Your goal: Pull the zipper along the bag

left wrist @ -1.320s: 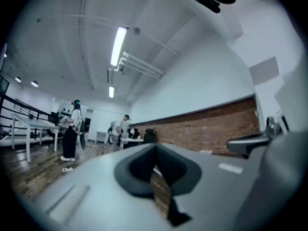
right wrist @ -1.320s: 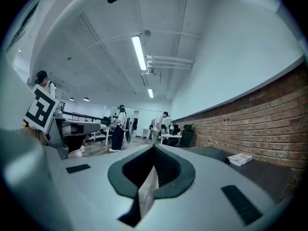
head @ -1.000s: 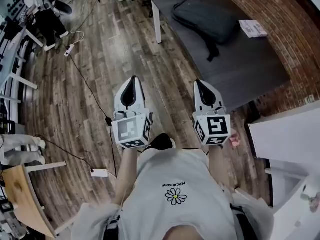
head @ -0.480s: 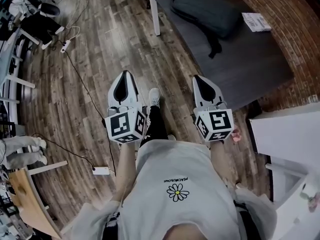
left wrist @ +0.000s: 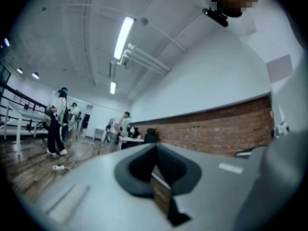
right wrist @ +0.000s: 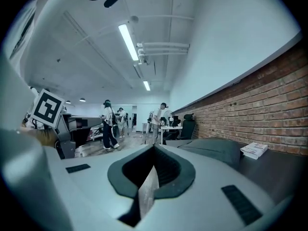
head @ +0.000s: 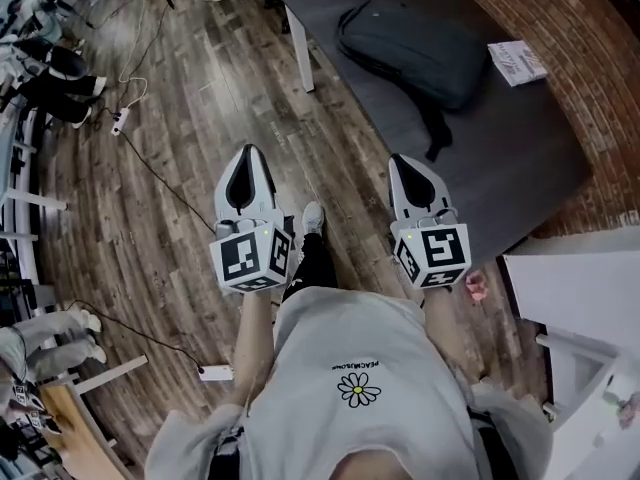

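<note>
We hold the left gripper (head: 247, 173) and right gripper (head: 411, 176) mid-frame, jaws fully closed and empty, likely just carried toward work. The bag (head: 415, 53) lies upper centre on the dark surface (head: 505, 158), well apart, zipper untouched.

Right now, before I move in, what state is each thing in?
left hand-held gripper: shut, empty, out over the floor.
right hand-held gripper: shut, empty, short of the bag.
bag: lying flat on the table, untouched; whether its zipper is open or closed is too small to tell.
booklet: lying flat on the table, apart from the bag.
</note>
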`<state>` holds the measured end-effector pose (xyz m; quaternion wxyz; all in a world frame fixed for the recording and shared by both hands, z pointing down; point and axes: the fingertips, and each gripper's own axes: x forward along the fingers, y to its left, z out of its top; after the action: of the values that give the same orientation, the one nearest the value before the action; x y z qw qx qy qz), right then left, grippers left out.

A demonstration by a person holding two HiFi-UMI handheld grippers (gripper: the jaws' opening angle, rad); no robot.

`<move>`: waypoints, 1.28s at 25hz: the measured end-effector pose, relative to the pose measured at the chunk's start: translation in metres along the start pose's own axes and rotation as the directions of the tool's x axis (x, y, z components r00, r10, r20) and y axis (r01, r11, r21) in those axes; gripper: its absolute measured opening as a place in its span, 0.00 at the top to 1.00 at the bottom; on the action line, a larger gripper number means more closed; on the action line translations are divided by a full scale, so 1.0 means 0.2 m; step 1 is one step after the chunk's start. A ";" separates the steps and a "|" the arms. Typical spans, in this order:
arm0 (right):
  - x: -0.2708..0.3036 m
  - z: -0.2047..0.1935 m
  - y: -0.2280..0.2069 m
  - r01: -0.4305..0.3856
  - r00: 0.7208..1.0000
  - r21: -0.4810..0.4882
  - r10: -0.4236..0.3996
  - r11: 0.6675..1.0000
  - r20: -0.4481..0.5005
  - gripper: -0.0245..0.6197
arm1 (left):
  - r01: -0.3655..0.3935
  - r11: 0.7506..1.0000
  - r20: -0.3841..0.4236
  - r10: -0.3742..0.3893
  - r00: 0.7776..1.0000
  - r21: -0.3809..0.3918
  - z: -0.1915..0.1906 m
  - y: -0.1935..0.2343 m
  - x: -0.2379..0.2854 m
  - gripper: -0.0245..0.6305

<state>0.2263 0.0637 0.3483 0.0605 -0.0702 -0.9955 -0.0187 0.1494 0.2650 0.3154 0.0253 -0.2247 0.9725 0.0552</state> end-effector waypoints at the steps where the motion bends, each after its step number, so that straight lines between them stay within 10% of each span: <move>1: 0.07 0.01 -0.02 0.007 1.000 0.000 -0.007 1.000 -0.004 0.96 | 0.005 1.000 -0.004 -0.005 1.000 -0.003 0.00 0.03 0.07 0.96; 16: 1.19 0.23 -0.37 0.126 0.992 0.037 -0.125 0.991 -0.017 0.96 | 0.130 0.991 0.005 -0.130 0.991 0.029 0.08 0.39 1.30 0.96; 32: 1.51 0.16 -0.55 0.163 0.984 0.067 -0.158 0.984 -0.076 0.96 | 0.160 0.987 -0.062 -0.161 0.985 -0.018 -0.10 0.42 1.65 0.96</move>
<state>-0.0894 -0.0021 0.3514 0.0962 0.0134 -0.9952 0.0103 -0.1848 0.1934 0.3181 -0.0026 -0.3039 0.9513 0.0522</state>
